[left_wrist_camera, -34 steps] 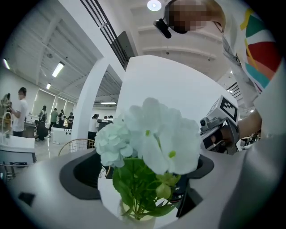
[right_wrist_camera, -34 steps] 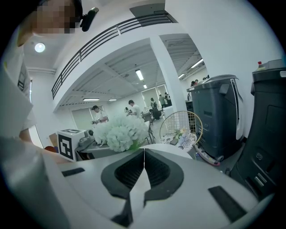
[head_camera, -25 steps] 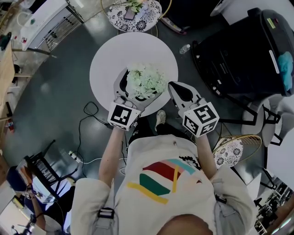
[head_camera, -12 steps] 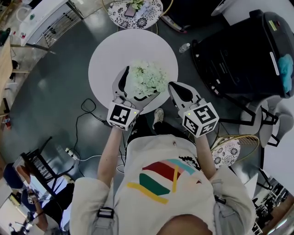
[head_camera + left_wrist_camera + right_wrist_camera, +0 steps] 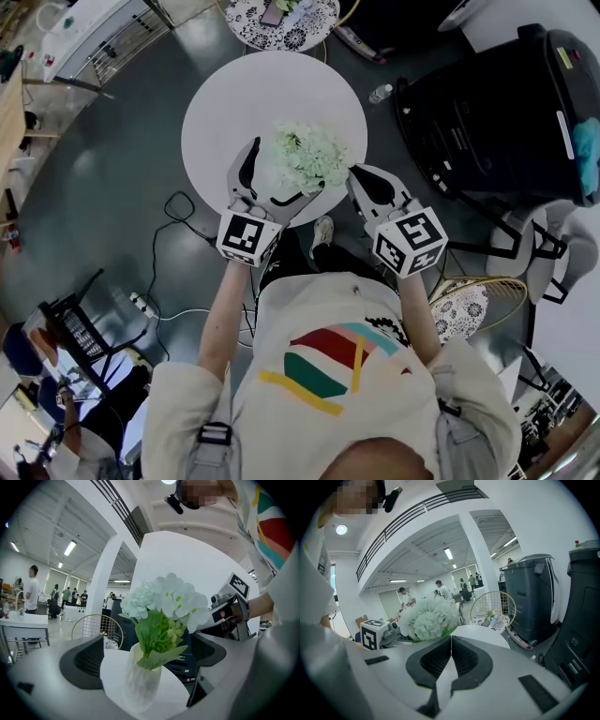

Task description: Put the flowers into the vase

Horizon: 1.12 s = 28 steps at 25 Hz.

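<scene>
The white flowers [image 5: 165, 601], a hydrangea-like cluster with green leaves, stand with their stems down in a frosted white vase [image 5: 139, 682]. The vase is upright on the near right part of a round white table [image 5: 225, 103]. The left gripper [image 5: 284, 172] reaches in from the near side with its jaws spread wide. The vase stands between them with a gap on each side, touched by neither pad [image 5: 88, 657]. The right gripper [image 5: 451, 643] is just right of the bouquet at the table's near right rim, with its jaws pressed together and nothing between them. In the head view the blooms hide the vase from above. To the right of the table stands a large dark wheeled bin [image 5: 497, 103]. A small patterned round table [image 5: 302, 26] is at the far side, a small bottle [image 5: 378, 95] lies on the grey floor, and a black cable [image 5: 181, 223] loops on the floor near the left.
</scene>
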{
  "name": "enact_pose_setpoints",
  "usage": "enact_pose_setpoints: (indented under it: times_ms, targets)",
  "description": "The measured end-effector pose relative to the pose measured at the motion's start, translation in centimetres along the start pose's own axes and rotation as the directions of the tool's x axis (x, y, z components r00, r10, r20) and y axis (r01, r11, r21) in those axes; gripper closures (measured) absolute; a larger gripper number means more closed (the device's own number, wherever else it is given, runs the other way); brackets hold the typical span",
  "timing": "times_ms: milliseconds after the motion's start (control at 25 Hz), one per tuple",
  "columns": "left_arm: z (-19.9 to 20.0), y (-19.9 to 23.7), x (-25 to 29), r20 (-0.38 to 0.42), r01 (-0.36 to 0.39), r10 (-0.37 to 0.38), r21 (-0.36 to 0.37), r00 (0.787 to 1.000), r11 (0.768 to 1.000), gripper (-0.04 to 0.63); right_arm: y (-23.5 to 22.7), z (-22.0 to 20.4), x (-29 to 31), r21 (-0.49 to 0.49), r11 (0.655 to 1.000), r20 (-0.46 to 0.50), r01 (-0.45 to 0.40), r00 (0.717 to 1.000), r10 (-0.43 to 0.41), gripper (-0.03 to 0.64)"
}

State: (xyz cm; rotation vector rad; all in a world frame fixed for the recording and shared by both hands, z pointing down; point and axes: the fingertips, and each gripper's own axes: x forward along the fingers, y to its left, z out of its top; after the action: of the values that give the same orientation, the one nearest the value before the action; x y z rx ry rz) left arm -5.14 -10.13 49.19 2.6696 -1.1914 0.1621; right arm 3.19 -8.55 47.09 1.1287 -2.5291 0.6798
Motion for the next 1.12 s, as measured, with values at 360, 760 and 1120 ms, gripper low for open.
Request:
enact_pose_setpoints:
  times_ms: [360,760,1120]
  targets:
    - [-0.4,0.0,-0.8,-0.006,-0.020,0.019,-0.019,1.000,1.000,0.034,-0.7,-0.3,-0.4,-0.001,1.000,-0.002,0.015,1.000,-0.015,0.604]
    - [-1.5,0.4,-3.1,-0.028,-0.089,0.088,-0.046,0.996,0.995,0.034,-1.1,-0.5,-1.3,-0.015,1.000,0.005,0.018,1.000,-0.018,0.604]
    - [-0.8,3.5,-7.1,0.006,-0.213,0.218,-0.169,0.976,0.962,0.037,-1.7,0.3,-2.3,-0.011,1.000,0.038,0.016,0.999,-0.015,0.604]
